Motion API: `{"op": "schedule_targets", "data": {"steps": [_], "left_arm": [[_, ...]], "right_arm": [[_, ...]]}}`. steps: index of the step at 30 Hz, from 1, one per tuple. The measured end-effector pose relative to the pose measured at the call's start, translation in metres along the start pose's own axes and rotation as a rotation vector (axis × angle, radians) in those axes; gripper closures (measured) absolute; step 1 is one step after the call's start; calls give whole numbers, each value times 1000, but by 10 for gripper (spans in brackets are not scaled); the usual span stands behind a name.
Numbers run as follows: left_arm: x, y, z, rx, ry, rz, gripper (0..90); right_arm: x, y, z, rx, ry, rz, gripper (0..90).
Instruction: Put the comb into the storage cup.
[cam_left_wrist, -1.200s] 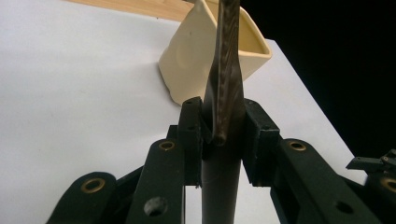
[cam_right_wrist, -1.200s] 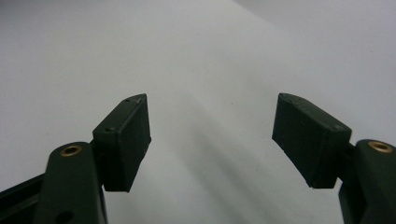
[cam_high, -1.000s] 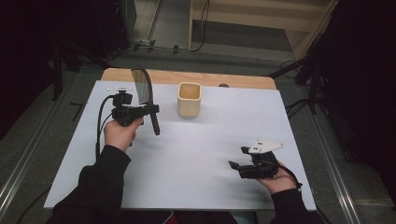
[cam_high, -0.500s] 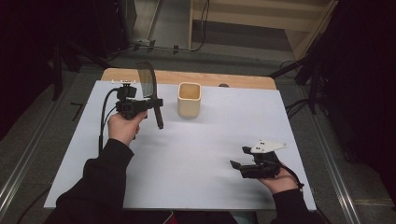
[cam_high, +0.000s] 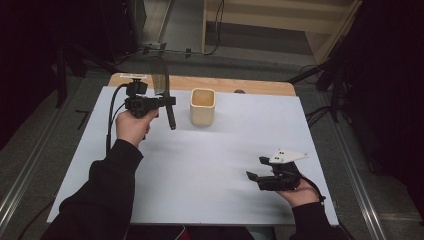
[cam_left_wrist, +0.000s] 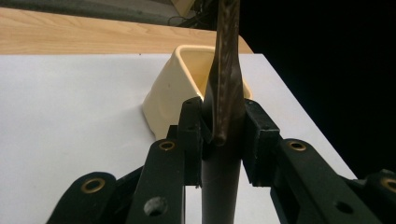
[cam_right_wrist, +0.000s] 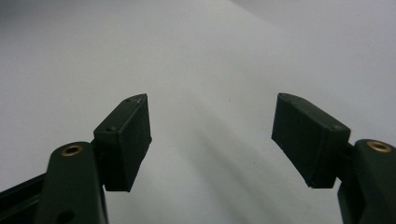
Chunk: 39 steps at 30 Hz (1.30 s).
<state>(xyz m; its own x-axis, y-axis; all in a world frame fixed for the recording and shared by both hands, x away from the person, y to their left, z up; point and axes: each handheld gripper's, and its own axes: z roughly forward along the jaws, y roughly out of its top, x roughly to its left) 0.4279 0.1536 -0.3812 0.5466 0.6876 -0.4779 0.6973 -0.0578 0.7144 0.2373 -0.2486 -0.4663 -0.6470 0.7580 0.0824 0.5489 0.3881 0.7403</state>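
The left tool (cam_high: 162, 102) is clamped on a long dark utensil (cam_high: 166, 95), probably a spatula or ladle; its exact type cannot be told. The utensil hangs clear of the desk (cam_high: 220, 165), just left of the cream cup (cam_high: 202, 106) and not touching it. In the left gripper view the pads (cam_left_wrist: 191, 135) press both sides of the utensil (cam_left_wrist: 224, 93) where the round handle meets the flatter, mottled upper part. The utensil looks rigid and light, so it should follow the hand without flexing. Its smooth, rounded handle could turn or slide between the pads, and the long blade above the grip gives leverage for tilting. The neck is a sound place to hold it: the widening section acts as a stop against slipping downward. The cup (cam_left_wrist: 187, 84) looks stiff, light and easy to tip if struck on its rim. The left forearm reaches forward from the lower edge of the high view, with the hand raised and the utensil near vertical, handle end down. The right tool (cam_high: 260, 175) rests low over the desk near the front right, jaws apart and empty; the right gripper view shows bare desk (cam_right_wrist: 210, 70) between its pads (cam_right_wrist: 128, 140).
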Motion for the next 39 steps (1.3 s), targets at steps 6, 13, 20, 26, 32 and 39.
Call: {"op": "schedule_targets", "data": {"steps": [6,13,20,26,32,39], "left_arm": [[-6,10,5,3,-7,20,725],[-11,22,12,9,-23,43,725],[-18,34,18,5,-32,64,725],[-23,42,23,-6,-35,75,725],[-28,52,26,-20,-31,86,725],[-30,60,33,-32,-24,90,725]], "right_arm": [[0,0,-1,-5,11,6,262],[1,1,-1,-13,9,-1,262],[1,1,-2,-20,8,-4,262],[1,1,-3,-23,2,-4,263],[2,1,-2,-13,7,-2,263],[2,2,-2,-21,8,-9,263]]}}
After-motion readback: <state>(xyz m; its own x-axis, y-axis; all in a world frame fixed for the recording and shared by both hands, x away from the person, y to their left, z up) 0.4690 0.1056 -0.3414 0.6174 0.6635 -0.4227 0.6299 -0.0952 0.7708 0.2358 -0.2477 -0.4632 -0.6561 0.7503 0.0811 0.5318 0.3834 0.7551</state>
